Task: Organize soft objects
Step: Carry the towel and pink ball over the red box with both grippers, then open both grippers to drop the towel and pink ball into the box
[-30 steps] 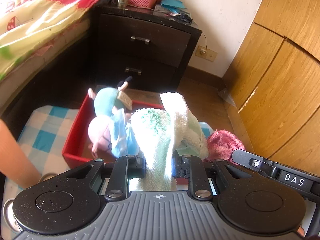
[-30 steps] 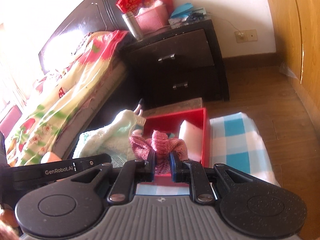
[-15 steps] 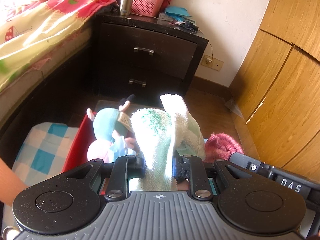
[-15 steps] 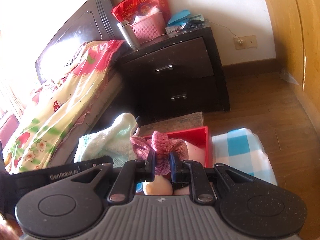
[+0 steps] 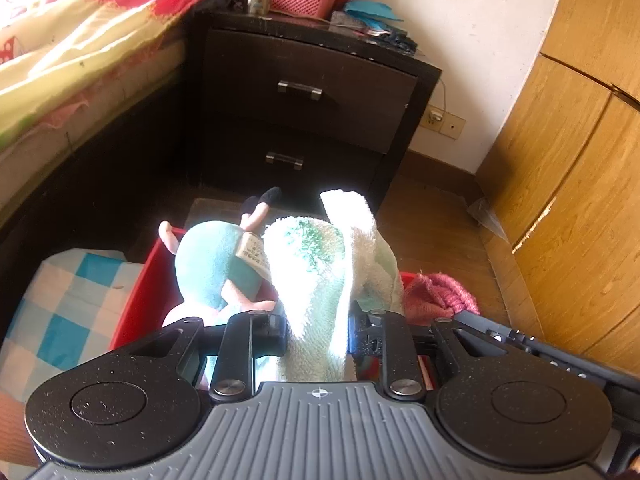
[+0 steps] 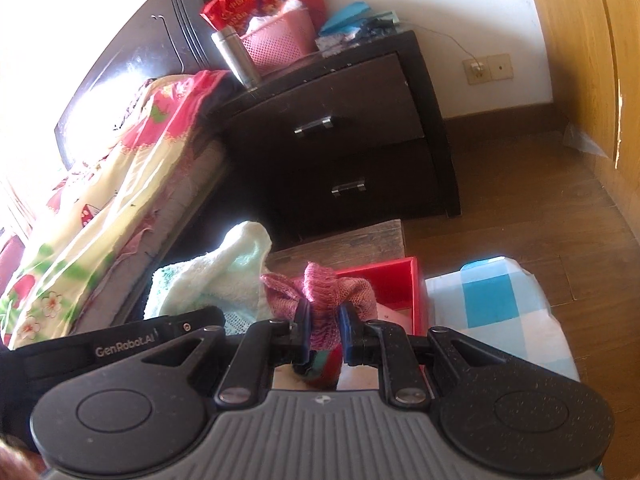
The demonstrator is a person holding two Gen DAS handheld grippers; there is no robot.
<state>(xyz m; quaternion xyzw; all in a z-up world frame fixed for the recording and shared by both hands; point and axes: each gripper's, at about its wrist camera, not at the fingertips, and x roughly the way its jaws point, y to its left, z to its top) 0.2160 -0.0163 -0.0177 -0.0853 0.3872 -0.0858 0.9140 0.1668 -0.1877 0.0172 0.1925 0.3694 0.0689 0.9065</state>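
Observation:
My left gripper (image 5: 316, 328) is shut on a pale green and white towel (image 5: 320, 264), held up above a red box (image 5: 136, 300). A blue and pink plush toy (image 5: 216, 272) sits in the box just left of the towel. My right gripper (image 6: 324, 332) is shut on a pink knitted cloth (image 6: 324, 292), held over the same red box (image 6: 400, 284). The towel (image 6: 224, 276) hangs to the left of the pink cloth in the right wrist view. The pink cloth (image 5: 440, 292) shows at the right in the left wrist view.
The red box stands on a blue and white checked cloth (image 6: 496, 312). A dark nightstand (image 5: 312, 108) with two drawers stands behind, a bed (image 5: 72, 52) to the left, a wooden wardrobe (image 5: 568, 184) to the right. A small wooden stool (image 6: 344, 244) sits behind the box.
Both grippers have risen and drawn back from the box, each still holding its cloth. The box now shows lower and smaller in both views.

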